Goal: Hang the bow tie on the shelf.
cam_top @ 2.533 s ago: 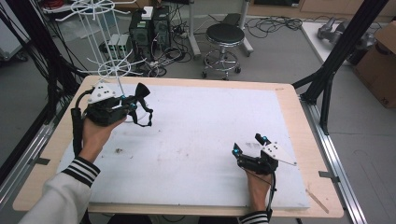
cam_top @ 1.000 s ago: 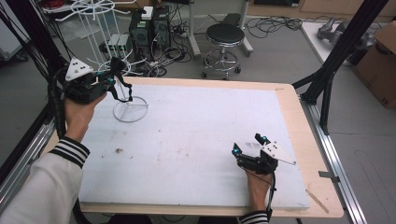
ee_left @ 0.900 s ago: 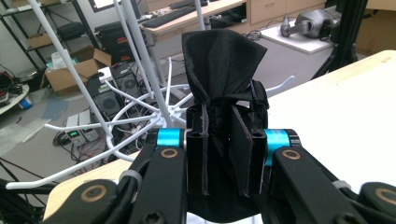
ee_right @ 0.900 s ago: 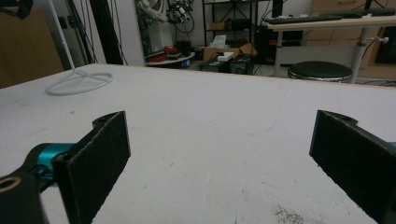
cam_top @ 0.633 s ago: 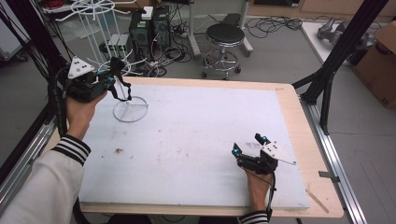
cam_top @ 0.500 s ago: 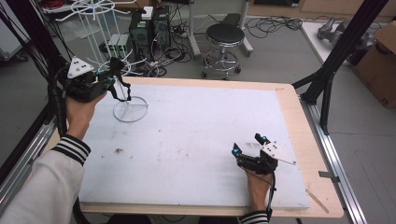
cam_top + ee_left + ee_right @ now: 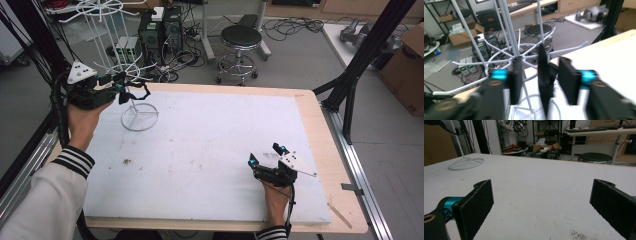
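Your left tongs (image 7: 539, 82) had just been opening, and a black strap (image 7: 544, 80) hung between the two pads without being pinched. That strap hung from one arm of the white wire rack (image 7: 131, 85), which stood on its ring foot at the far left corner of the white surface (image 7: 210, 150). In the left gripper view the strap hung down from the wire arm, closer to the left pad than to the right one. I could not tell how far onto the arm it was hooked.

Your tongs sat very close to the thin wire arms. If you had pulled back crooked, a pad could have caught the strap and dragged it off its arm. Then it would have dropped onto the surface.

That rack looked tall and light, with a small foot. One bump from your hand could have tipped it over the far edge, where the floor was full of cables.

Your right tongs (image 7: 267, 154) lay open and empty on the surface, well apart from the rack, near the front right. They were too far away to steady anything.
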A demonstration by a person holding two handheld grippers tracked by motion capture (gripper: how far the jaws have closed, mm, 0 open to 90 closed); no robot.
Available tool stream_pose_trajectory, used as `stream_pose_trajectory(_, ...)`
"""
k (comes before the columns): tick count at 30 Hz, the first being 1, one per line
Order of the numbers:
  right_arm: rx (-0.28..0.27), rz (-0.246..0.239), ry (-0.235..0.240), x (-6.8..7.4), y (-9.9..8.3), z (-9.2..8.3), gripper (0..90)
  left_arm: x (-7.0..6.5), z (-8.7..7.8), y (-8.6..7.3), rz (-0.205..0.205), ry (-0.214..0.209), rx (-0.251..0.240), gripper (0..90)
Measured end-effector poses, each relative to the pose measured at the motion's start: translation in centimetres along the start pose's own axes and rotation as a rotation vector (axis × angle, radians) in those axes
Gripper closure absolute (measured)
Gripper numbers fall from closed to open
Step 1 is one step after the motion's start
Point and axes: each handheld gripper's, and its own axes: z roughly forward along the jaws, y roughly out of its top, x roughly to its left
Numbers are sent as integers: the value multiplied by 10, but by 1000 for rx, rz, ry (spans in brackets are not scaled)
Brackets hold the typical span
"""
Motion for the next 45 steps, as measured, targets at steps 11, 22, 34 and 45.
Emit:
stream_pose_trajectory(11,-4,-13,-4,1,0,0,41,8,-26,-7,1,-102,-143,115)
stream_pose_trajectory(22,3,-25,-2,1,0,1,41,16,-44,-46,-7,-229,-236,115)
stream_pose_trajectory(34,-3,-20,-4,2,0,0,41,-15,-24,-134,-103,-347,-177,108)
stream_pose_trajectory(45,-14,-21,-6,2,-1,-1,41,-47,-16,-185,-155,-291,-236,108)
